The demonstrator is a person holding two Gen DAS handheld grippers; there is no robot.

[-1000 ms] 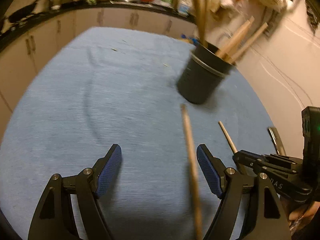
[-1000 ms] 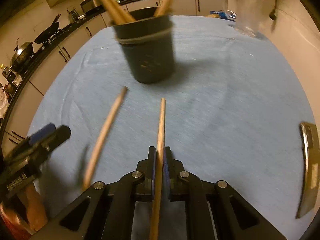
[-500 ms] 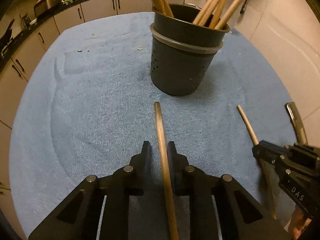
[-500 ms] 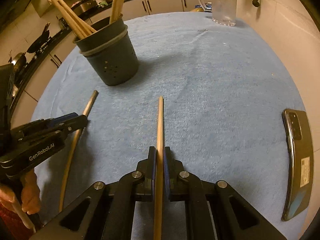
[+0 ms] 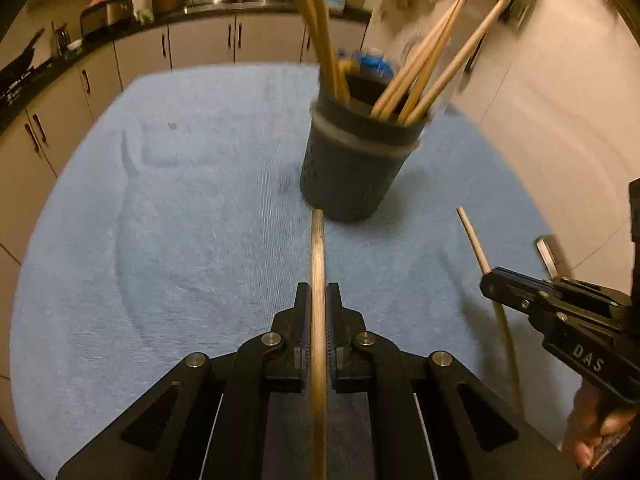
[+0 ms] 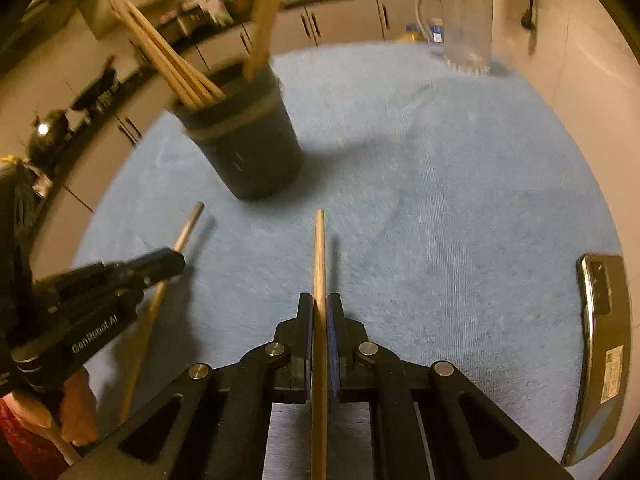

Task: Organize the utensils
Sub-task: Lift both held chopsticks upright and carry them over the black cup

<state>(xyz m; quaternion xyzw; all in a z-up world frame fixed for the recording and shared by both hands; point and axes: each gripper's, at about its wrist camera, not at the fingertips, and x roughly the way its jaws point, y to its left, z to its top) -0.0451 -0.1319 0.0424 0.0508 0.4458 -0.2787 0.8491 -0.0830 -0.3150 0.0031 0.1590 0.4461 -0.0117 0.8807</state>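
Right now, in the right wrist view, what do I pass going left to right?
left gripper with its chopstick → dark utensil holder → chopstick in the right gripper → clear pitcher → phone.

- Location: home kitchen.
- Base cabinets [image 5: 200, 46] with dark bar handles line the far wall beneath a black countertop [image 5: 224, 8].
- Pots and pans [image 6: 50, 136] stand on the counter at left.
- Clear measuring jug [image 6: 466, 24] stands on the blue-towelled table [image 6: 440, 200].
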